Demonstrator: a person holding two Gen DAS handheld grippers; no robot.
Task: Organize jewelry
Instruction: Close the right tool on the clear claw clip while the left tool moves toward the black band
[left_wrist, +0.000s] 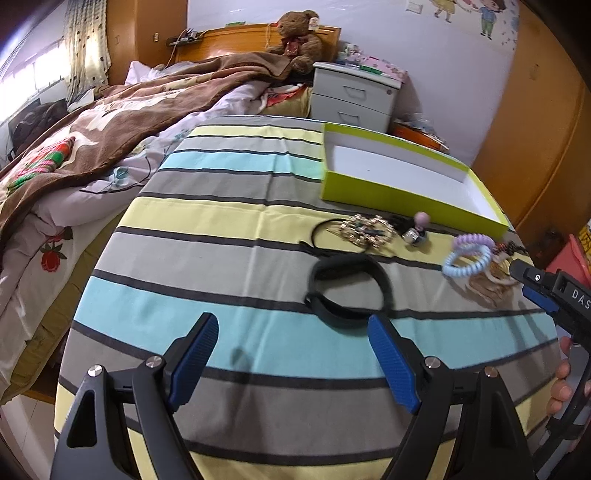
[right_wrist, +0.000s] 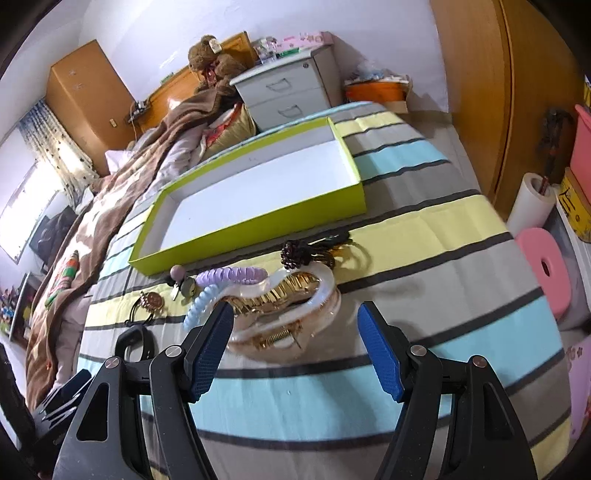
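Grippers both spread wide, nothing between the fingers. Left gripper (left_wrist: 291, 354) hangs over the striped cloth (left_wrist: 229, 258) on the desk; black band (left_wrist: 349, 291) lies just ahead of it, its near edge close to the right-side fingertip, not touching. Right gripper (right_wrist: 295, 345) sits low in front of the pearly hair claw clip (right_wrist: 284, 314); clip is directly ahead, close to the left-side finger, contact hard to tell. Blue coil hair tie (right_wrist: 201, 304) and purple coil hair tie (right_wrist: 231, 275) lie just behind and left of the clip, overlapping each other. Dark beaded piece (right_wrist: 295, 254) sits behind the clip, toward the box. Gold brooch on a black cord (left_wrist: 364, 229) and a small pink-topped trinket (left_wrist: 417, 230) lie farther left. Green box (right_wrist: 258, 225), white inside, sits behind the whole jewelry row with nothing in it.
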